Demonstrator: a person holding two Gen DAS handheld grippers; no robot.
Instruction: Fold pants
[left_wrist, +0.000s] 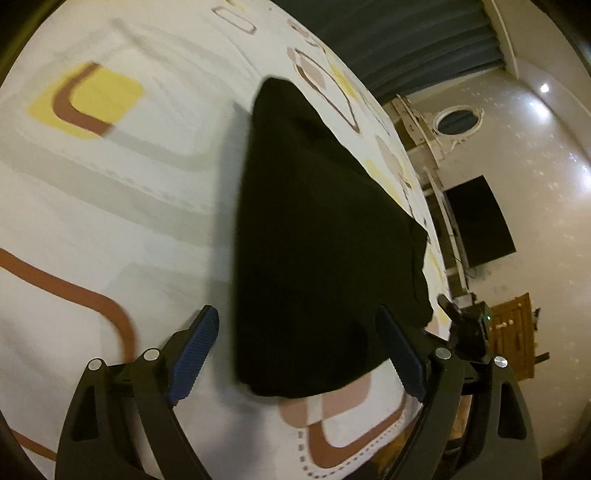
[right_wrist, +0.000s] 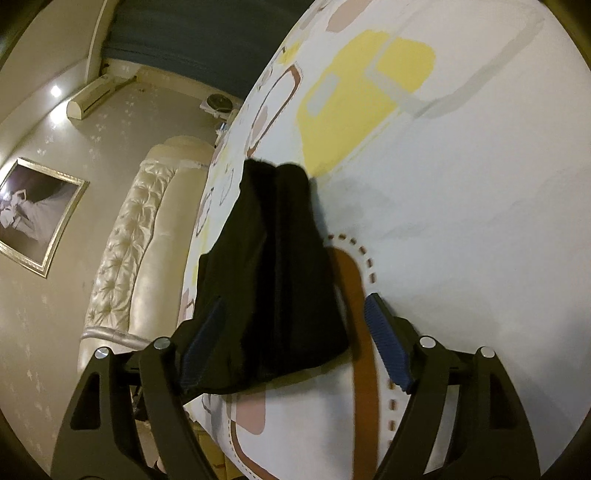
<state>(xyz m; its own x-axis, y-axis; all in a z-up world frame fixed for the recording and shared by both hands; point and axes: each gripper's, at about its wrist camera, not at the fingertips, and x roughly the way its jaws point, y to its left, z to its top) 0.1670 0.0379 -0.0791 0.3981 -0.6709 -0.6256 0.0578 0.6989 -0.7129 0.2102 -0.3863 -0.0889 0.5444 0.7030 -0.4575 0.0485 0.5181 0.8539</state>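
The black pants (left_wrist: 317, 236) lie flat on the patterned bedsheet (left_wrist: 110, 192), stretching away from me toward the far edge of the bed. My left gripper (left_wrist: 295, 350) is open and empty, its blue pads either side of the pants' near end, just above it. In the right wrist view the same pants (right_wrist: 273, 280) lie near the bed's left edge. My right gripper (right_wrist: 295, 339) is open and empty, its left pad (right_wrist: 203, 347) over the pants' near corner. The other gripper's tip (left_wrist: 465, 325) shows at the right of the left wrist view.
The bed's edge (left_wrist: 417, 177) runs close along the pants' right side in the left wrist view. A padded cream headboard (right_wrist: 140, 236) stands beyond the bed's edge in the right wrist view. A dark screen (left_wrist: 476, 221) and wooden furniture (left_wrist: 517, 332) stand by the wall.
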